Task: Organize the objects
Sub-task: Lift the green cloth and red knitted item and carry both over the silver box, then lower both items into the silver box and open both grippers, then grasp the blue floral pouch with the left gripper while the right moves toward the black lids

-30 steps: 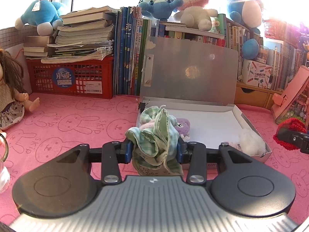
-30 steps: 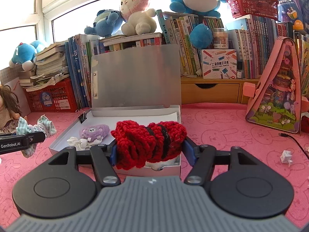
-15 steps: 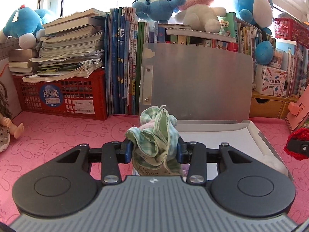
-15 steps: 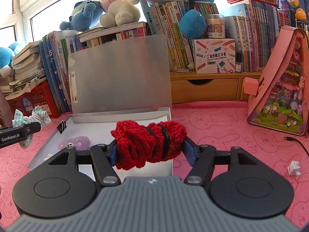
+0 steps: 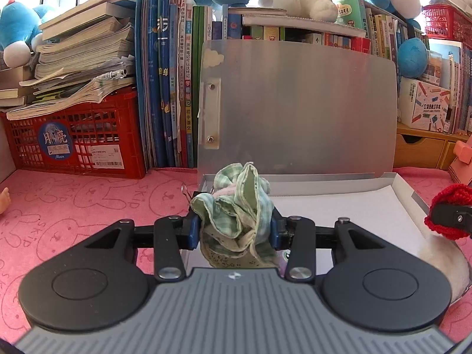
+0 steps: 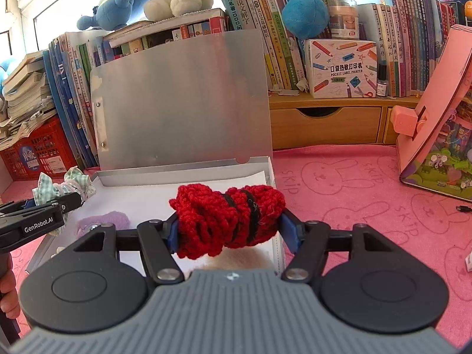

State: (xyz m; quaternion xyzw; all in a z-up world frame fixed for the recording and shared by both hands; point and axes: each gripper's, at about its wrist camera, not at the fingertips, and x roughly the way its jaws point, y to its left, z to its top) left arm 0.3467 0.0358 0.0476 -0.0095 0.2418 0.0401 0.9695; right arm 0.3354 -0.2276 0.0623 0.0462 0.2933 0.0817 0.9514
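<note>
green checked scrunchie (image 5: 236, 218) being squeezed in left tool (image 5: 234, 227), hanging over the open box's (image 5: 404, 188) left near corner | red knitted scrunchie (image 6: 228, 219) being pinched in right tool (image 6: 230, 230) above the box's right near part | purple plush (image 6: 110, 219) lying inside the box | box sitting on pink tabletop (image 6: 354, 183), lid (image 6: 180, 100) leaning against books (image 5: 165, 94)

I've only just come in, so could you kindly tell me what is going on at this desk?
A person is tidying small soft things into an open silver box, one tool in each hand. The left tool is shut on a green checked cloth scrunchie, and the right tool is shut on a red knitted scrunchie; both hang over the box. A purple fuzzy item already lies inside it. Neither scrunchie has been let go yet.
</note>
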